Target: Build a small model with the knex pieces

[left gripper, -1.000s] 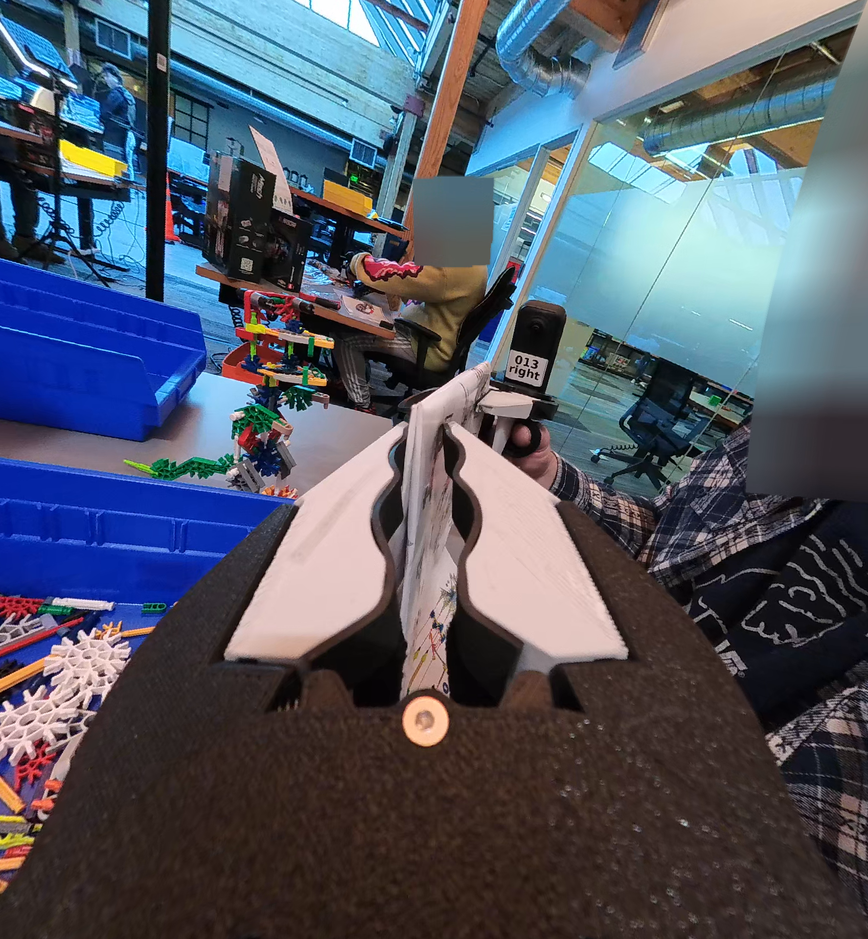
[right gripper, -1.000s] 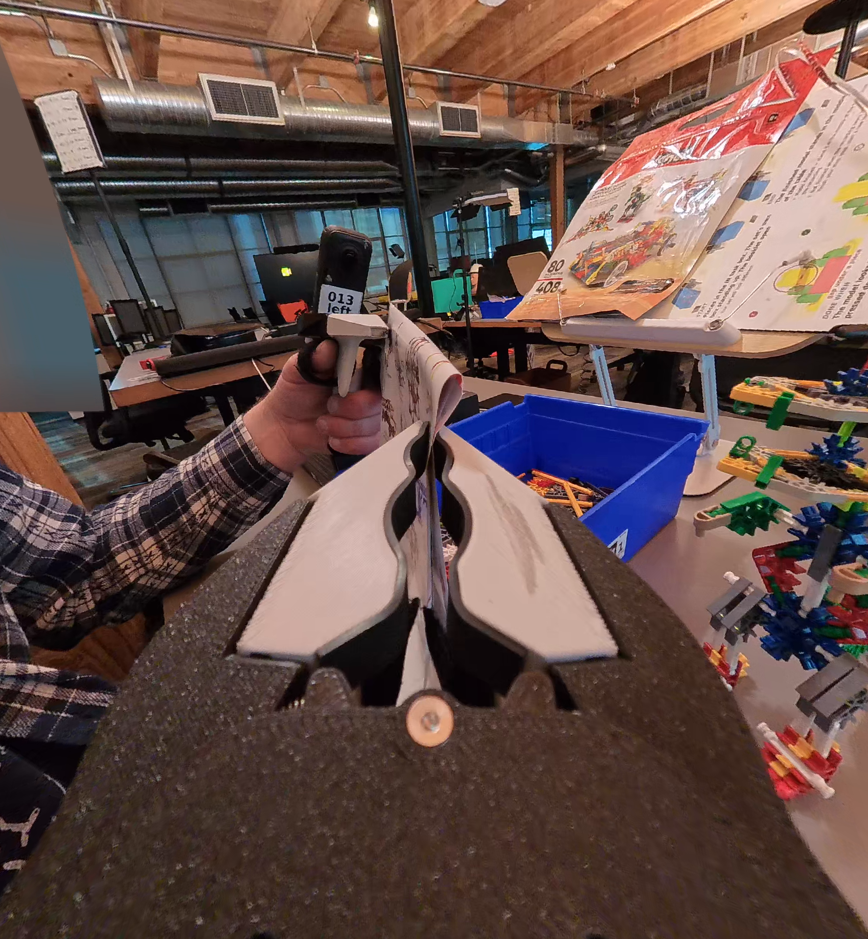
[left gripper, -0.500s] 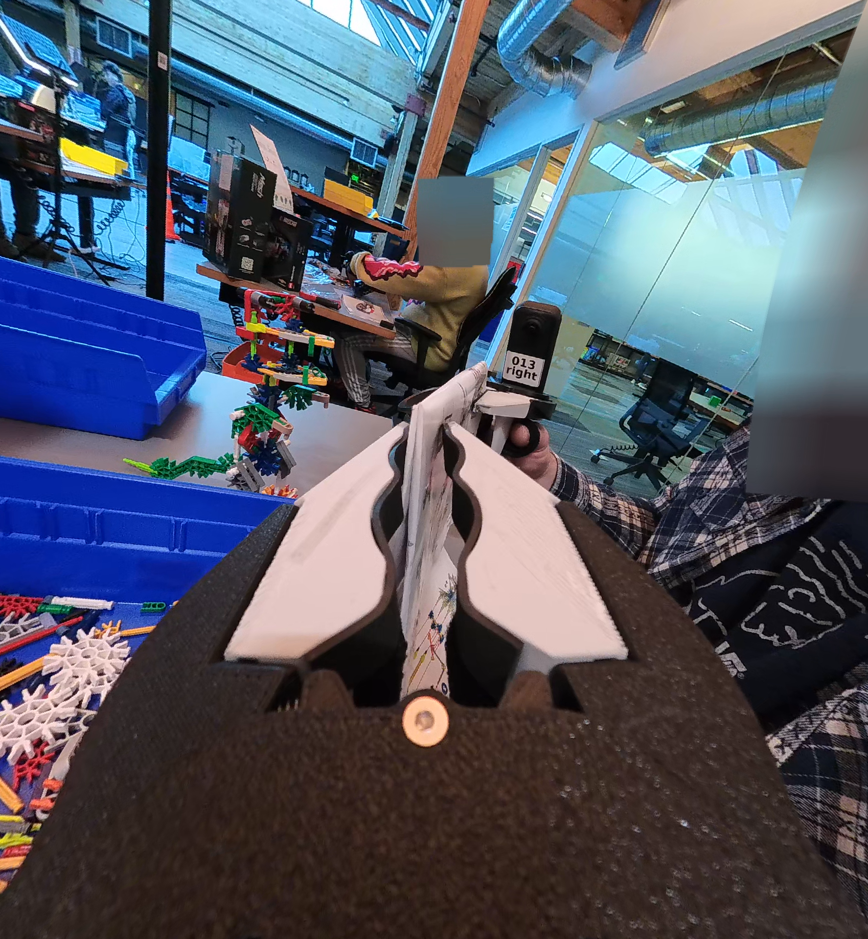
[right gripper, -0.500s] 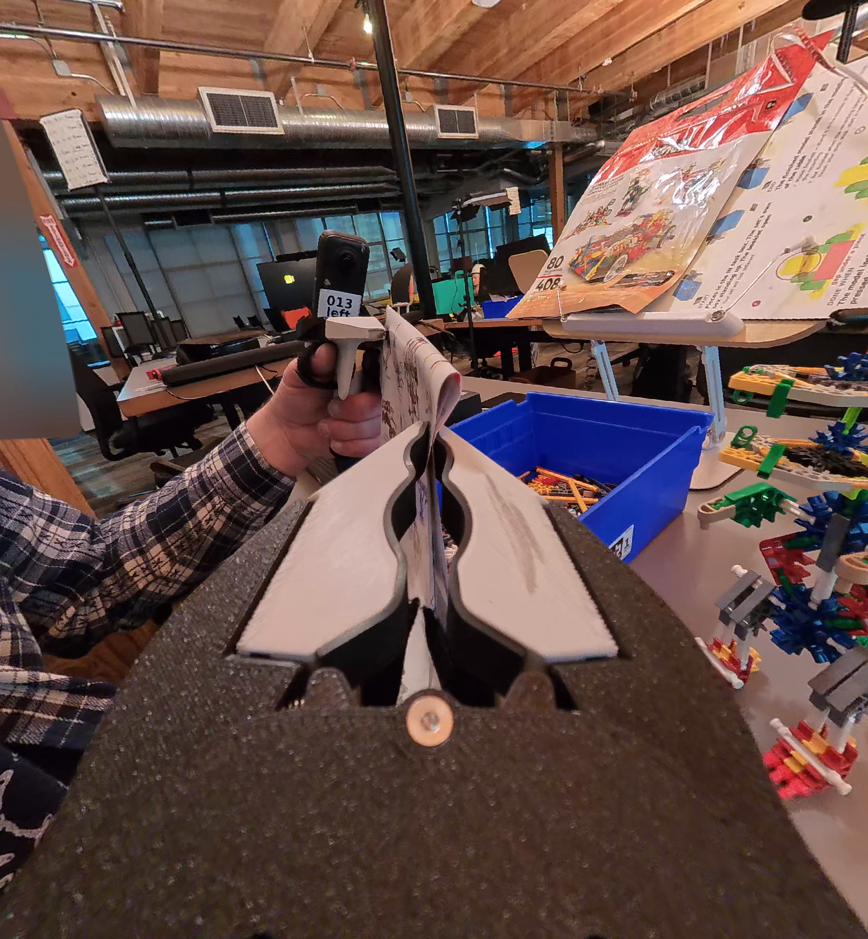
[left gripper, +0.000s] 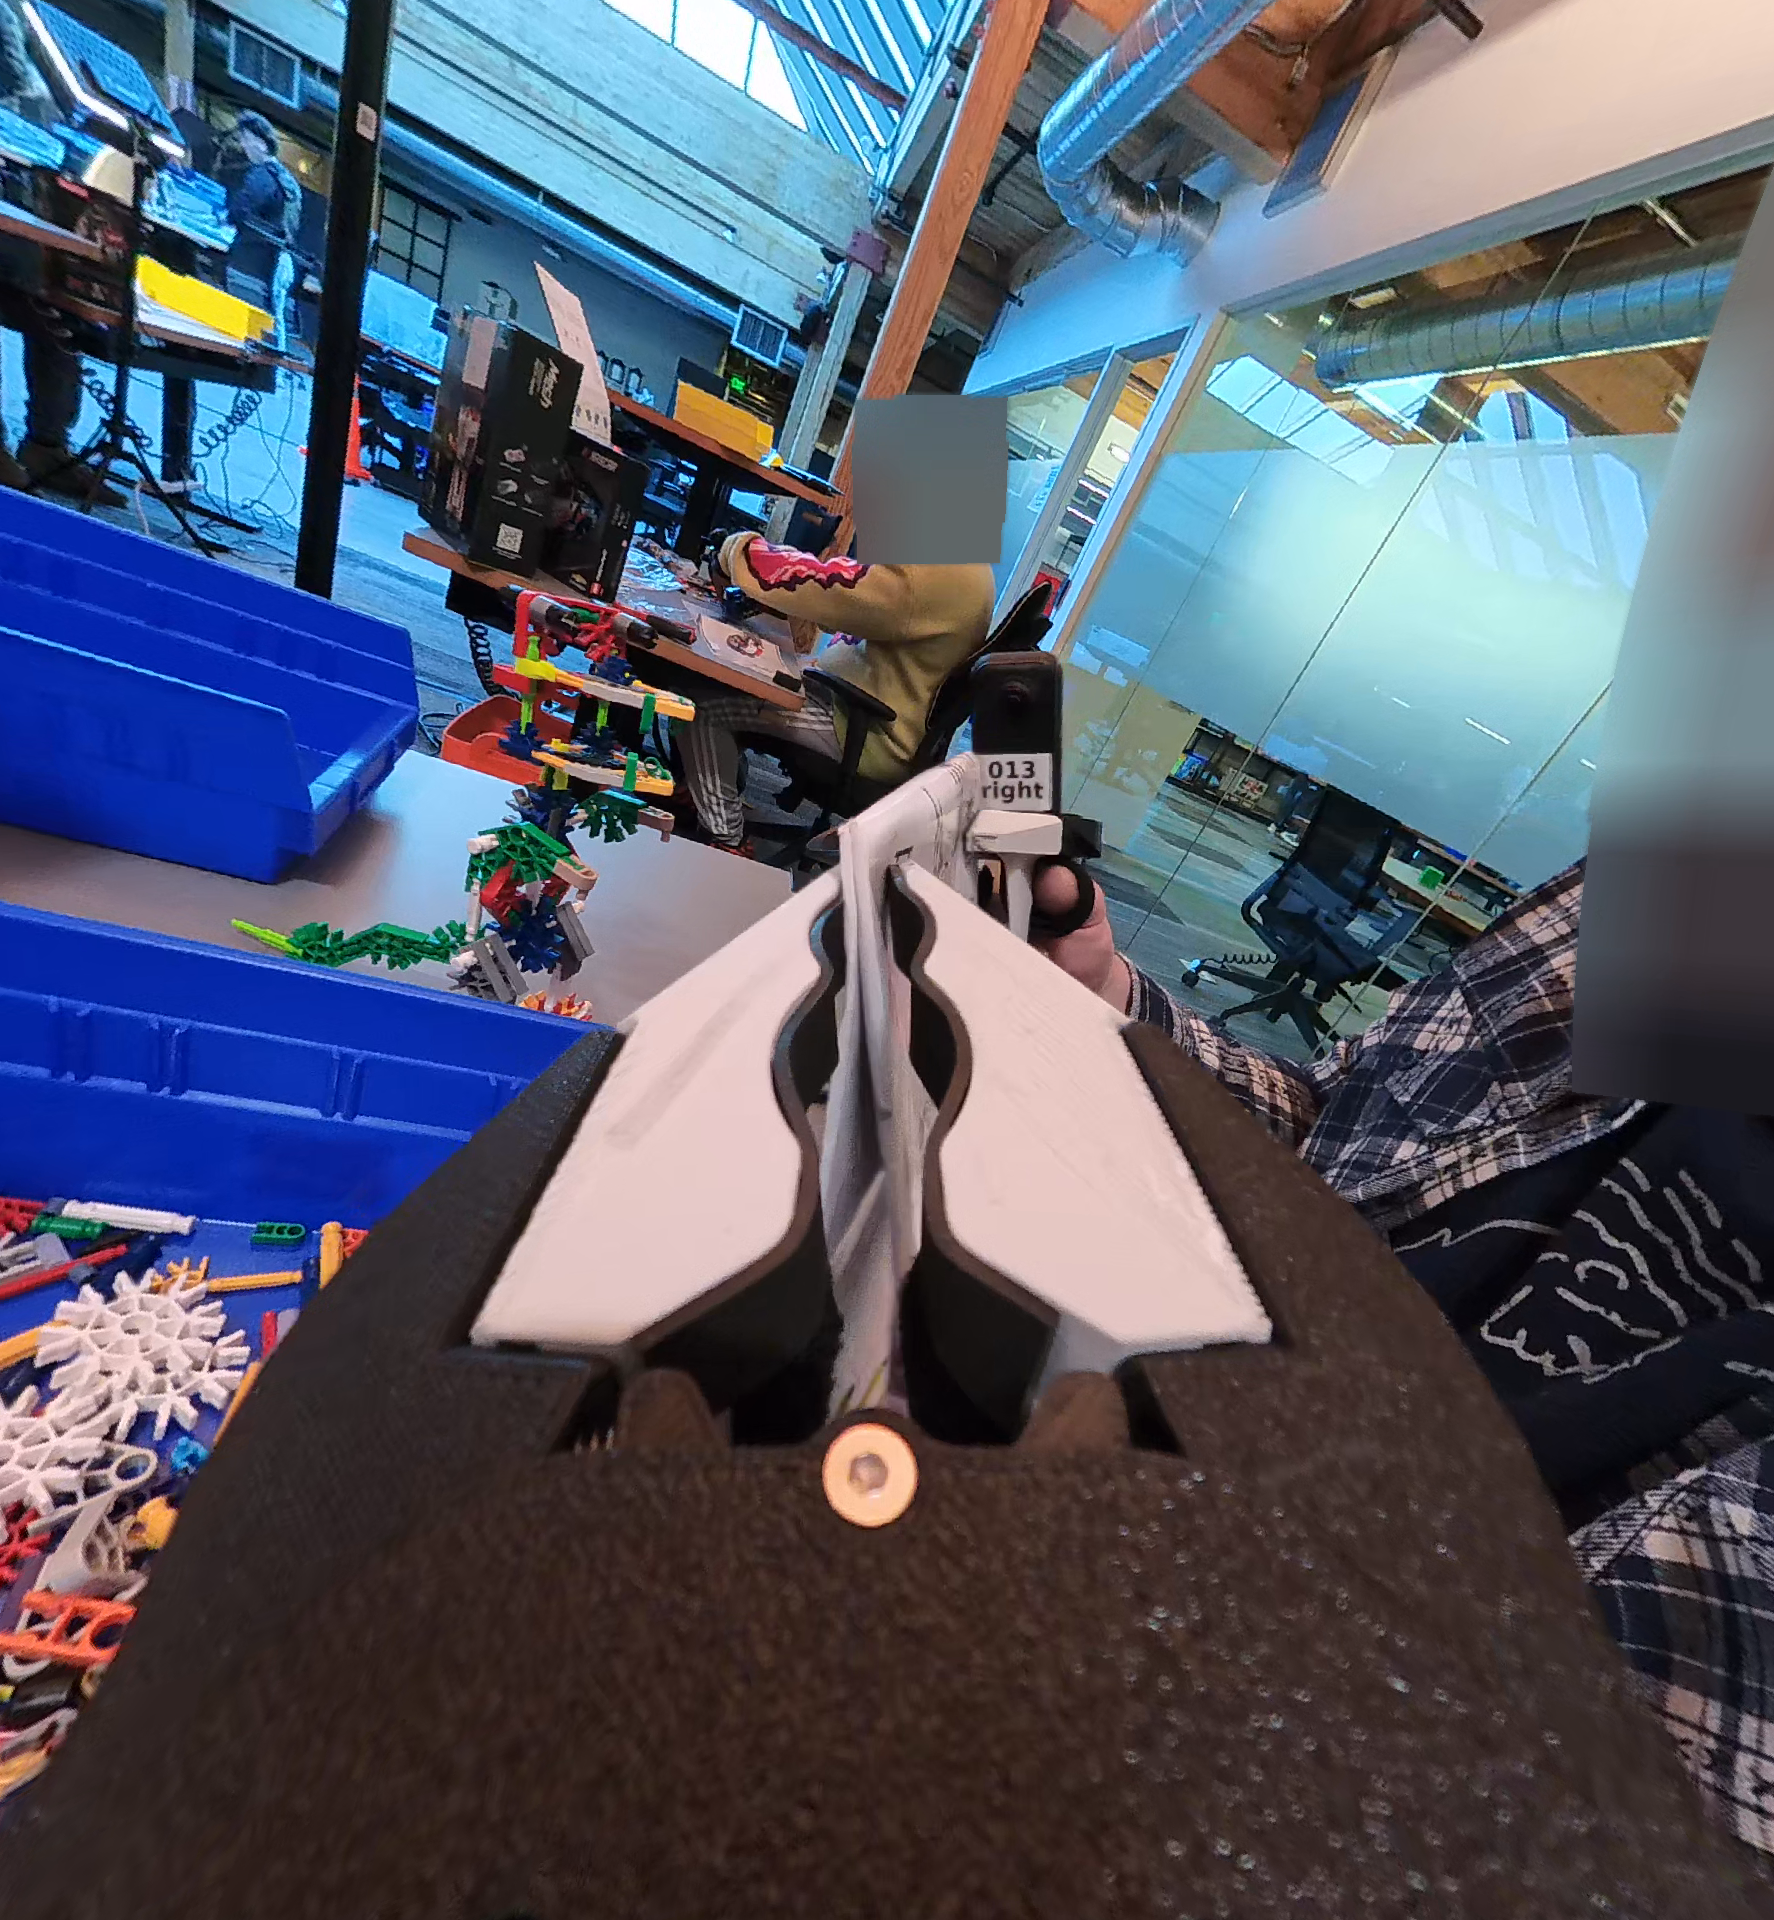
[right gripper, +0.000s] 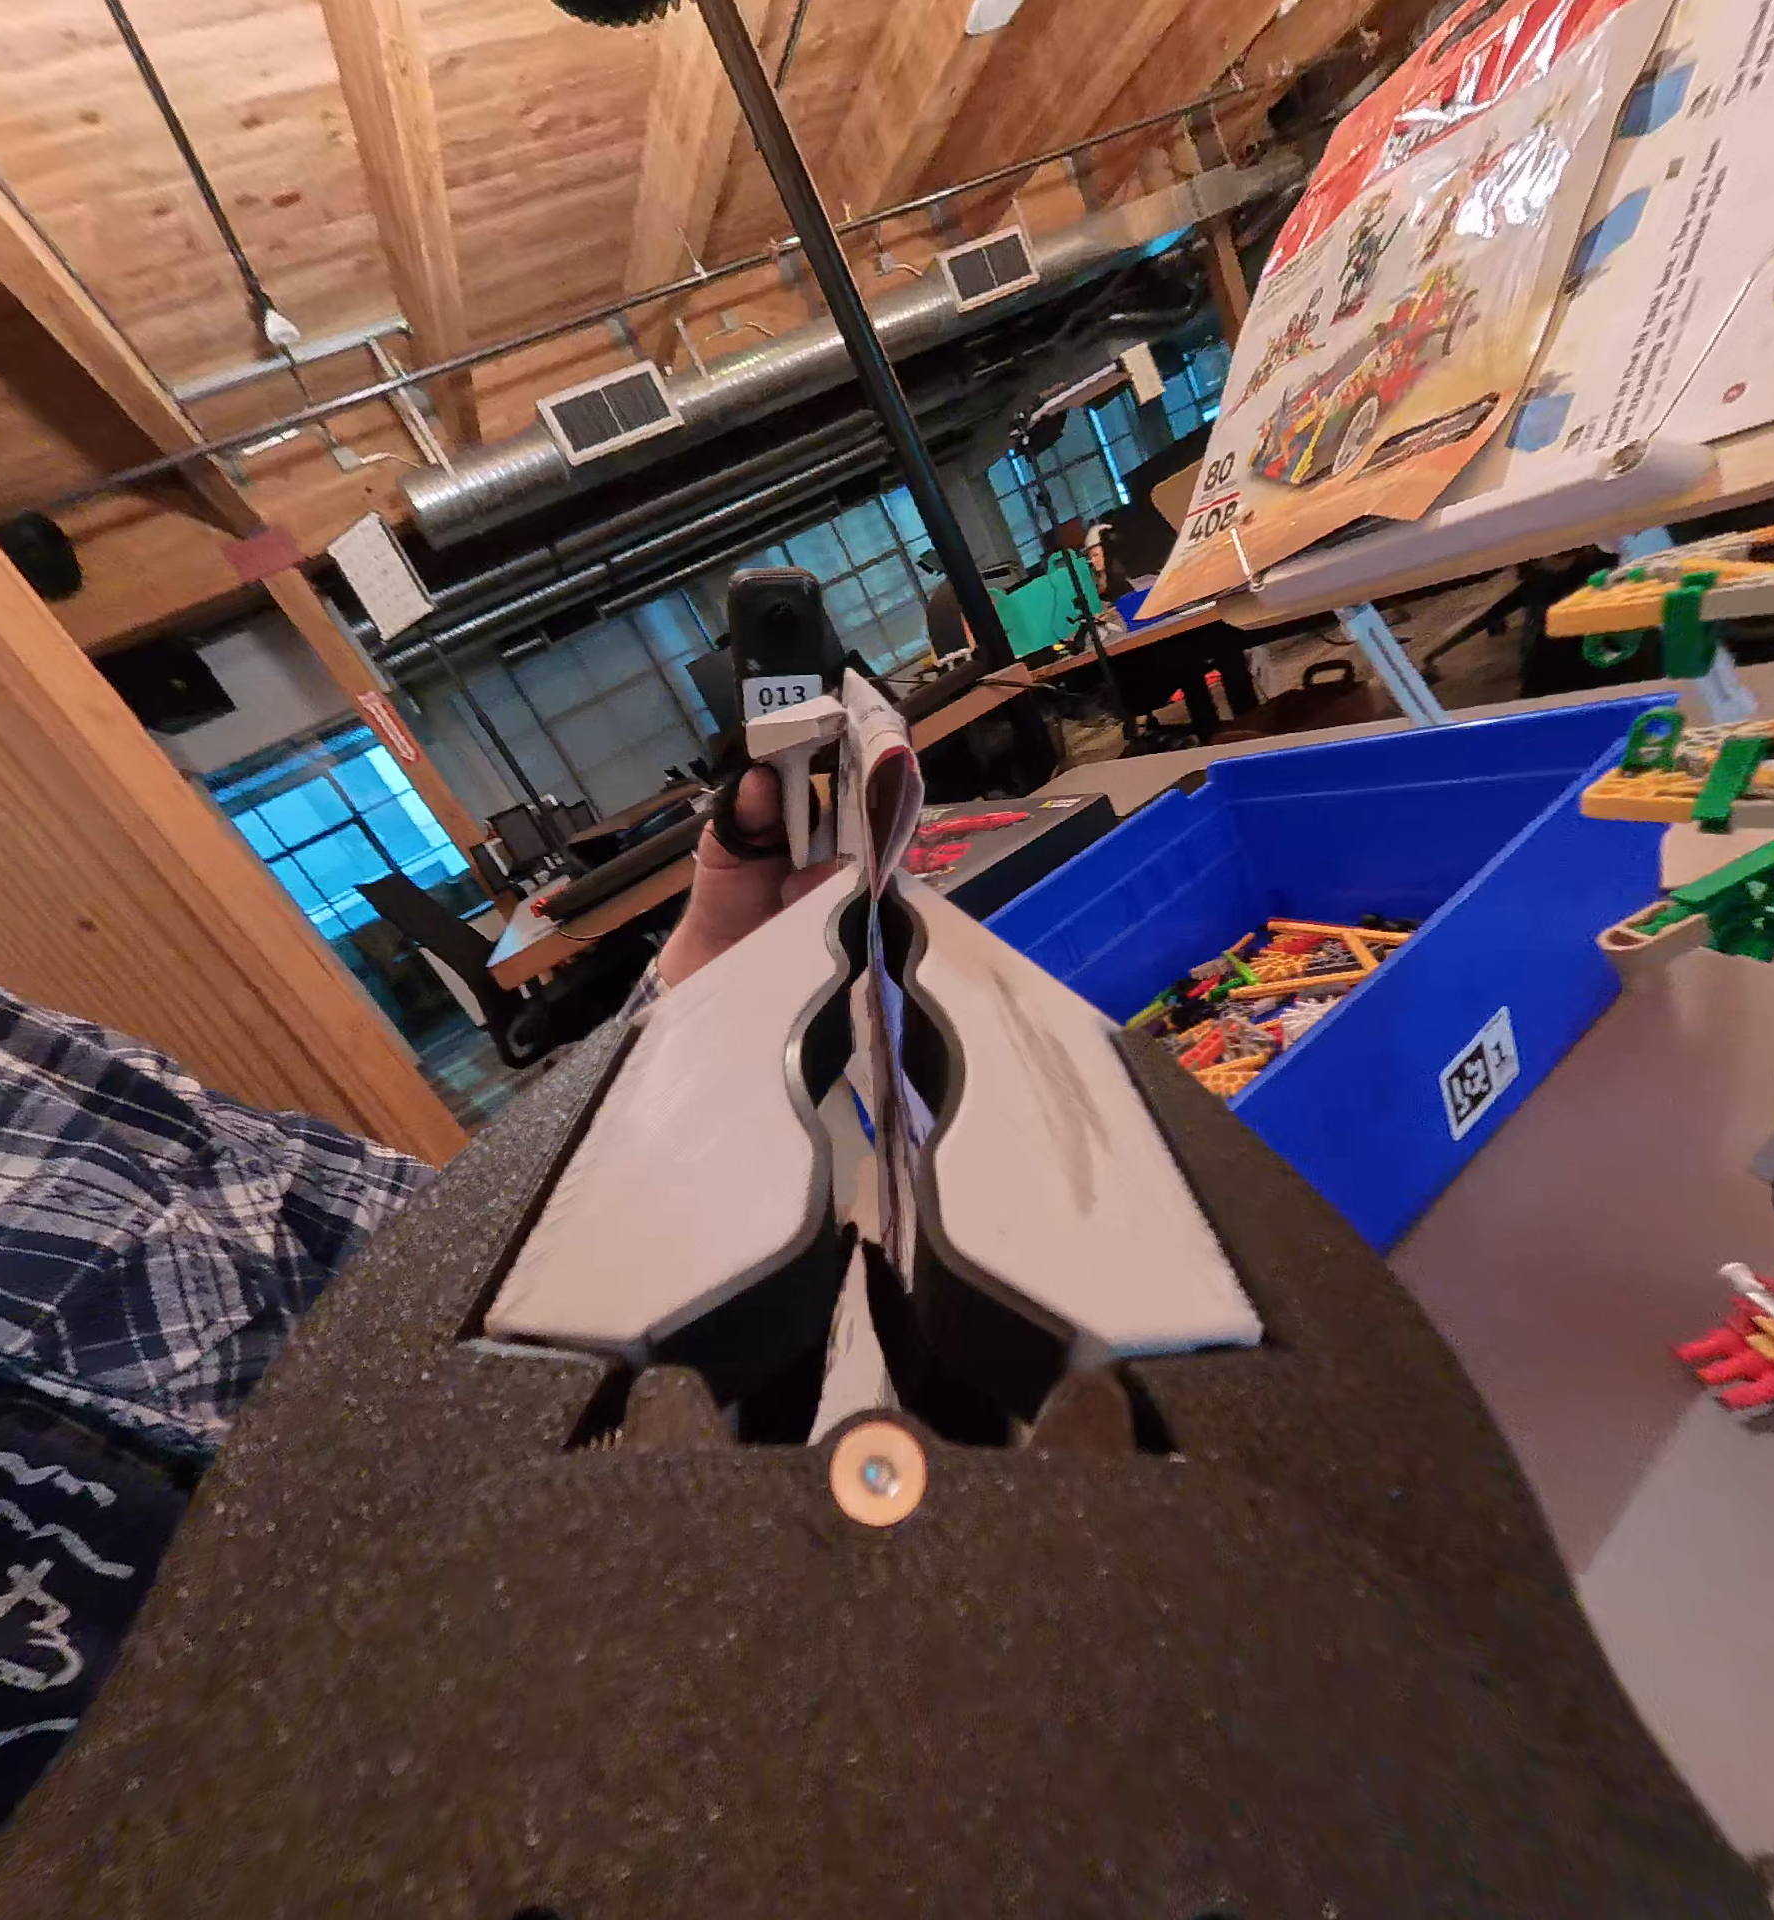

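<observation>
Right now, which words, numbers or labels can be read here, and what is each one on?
I won't copy out writing; these things carry it.
Folded printed sheet, clamped by left gripper and right gripper: edge-on, unreadable.
White tag atop the right gripper; another atop the left's.
Instruction booklet, propped up, upper right.
White sticker on the blue bin.
Black box far behind: too small.
</observation>
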